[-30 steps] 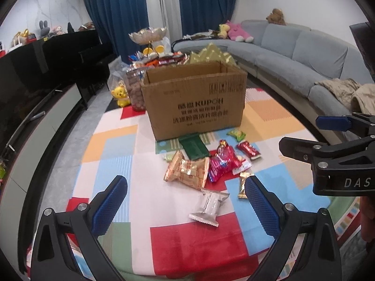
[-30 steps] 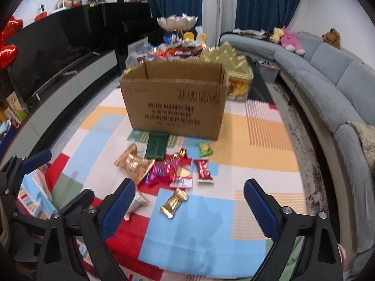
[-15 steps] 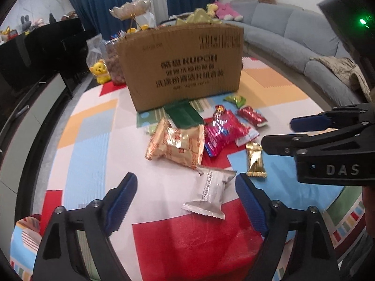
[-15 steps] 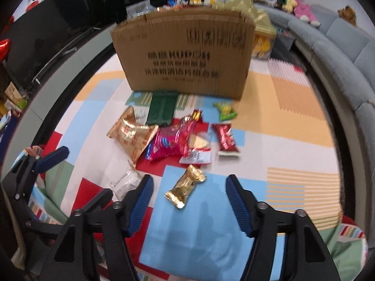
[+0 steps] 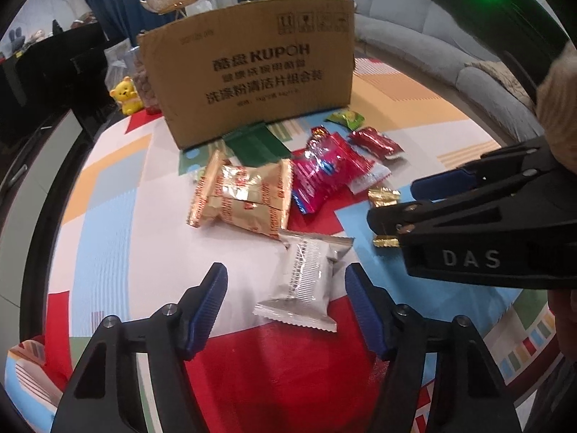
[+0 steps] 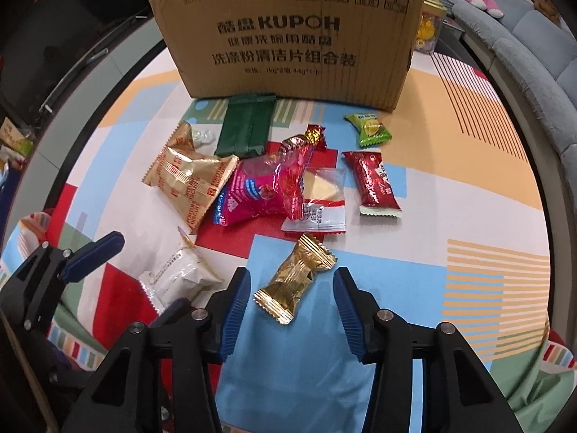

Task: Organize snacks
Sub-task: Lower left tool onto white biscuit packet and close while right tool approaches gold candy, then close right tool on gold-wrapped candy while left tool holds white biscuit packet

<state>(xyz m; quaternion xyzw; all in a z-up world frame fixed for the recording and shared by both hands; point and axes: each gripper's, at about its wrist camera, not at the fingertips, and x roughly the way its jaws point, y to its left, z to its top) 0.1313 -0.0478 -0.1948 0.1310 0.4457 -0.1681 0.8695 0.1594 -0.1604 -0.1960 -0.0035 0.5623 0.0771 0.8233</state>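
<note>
Both tongs have been lowered and their jaws have just been closing. Left tongs [image 5: 286, 305] are released astride the silver packet [image 5: 306, 281]; right tongs [image 6: 291, 313] astride the gold candy [image 6: 295, 278], untouched, at six o'clock from the cardboard box [image 6: 288, 32] on the bench [image 6: 468, 195].

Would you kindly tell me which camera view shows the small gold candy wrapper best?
The right wrist view: the gold candy wrapper lies whole and unobstructed between that gripper's open fingers. In the left wrist view the right gripper covers its middle, so only its two crimped ends show.
</note>
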